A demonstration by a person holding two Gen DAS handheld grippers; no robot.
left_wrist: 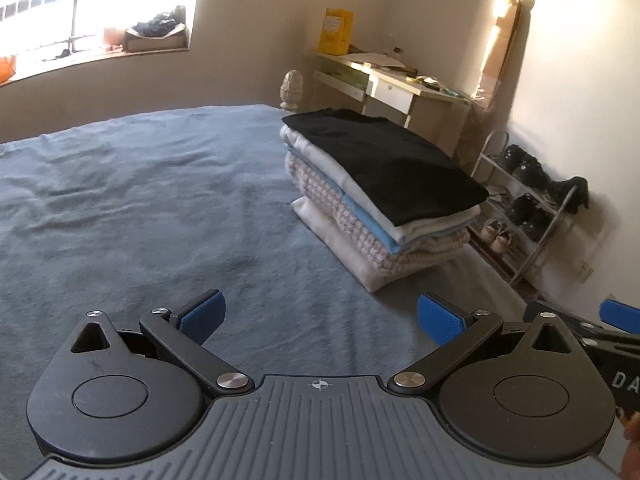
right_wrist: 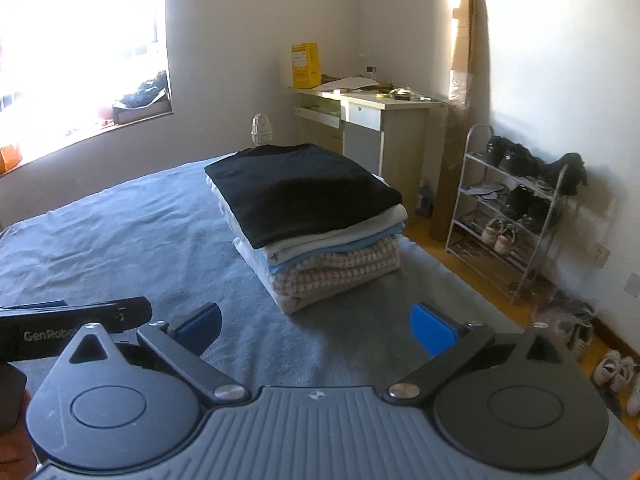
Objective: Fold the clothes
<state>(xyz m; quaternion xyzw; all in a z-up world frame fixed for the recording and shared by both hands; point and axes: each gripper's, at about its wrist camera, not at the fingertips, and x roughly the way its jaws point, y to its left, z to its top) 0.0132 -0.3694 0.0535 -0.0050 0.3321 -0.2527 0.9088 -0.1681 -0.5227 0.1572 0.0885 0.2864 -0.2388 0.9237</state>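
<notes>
A: Now, both grippers empty: left gripper (left_wrist: 320, 316) and right gripper (right_wrist: 316, 330) stand spread wide over the bed (left_wrist: 140, 208).

B: Clothes?

A: A folded stack (right_wrist: 308, 220), black piece (right_wrist: 296, 188) on top, near the bed's right edge. No loose garment in view.

B: Could be finished, or between garments. If topping up, lay edges flush; the stack sits close to the edge.

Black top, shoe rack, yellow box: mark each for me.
Black top (right_wrist: 304, 192), right wrist view, middle of its upper face.
Shoe rack (right_wrist: 558, 208), right wrist view, right upright.
Yellow box (left_wrist: 335, 31), left wrist view, front face.
</notes>
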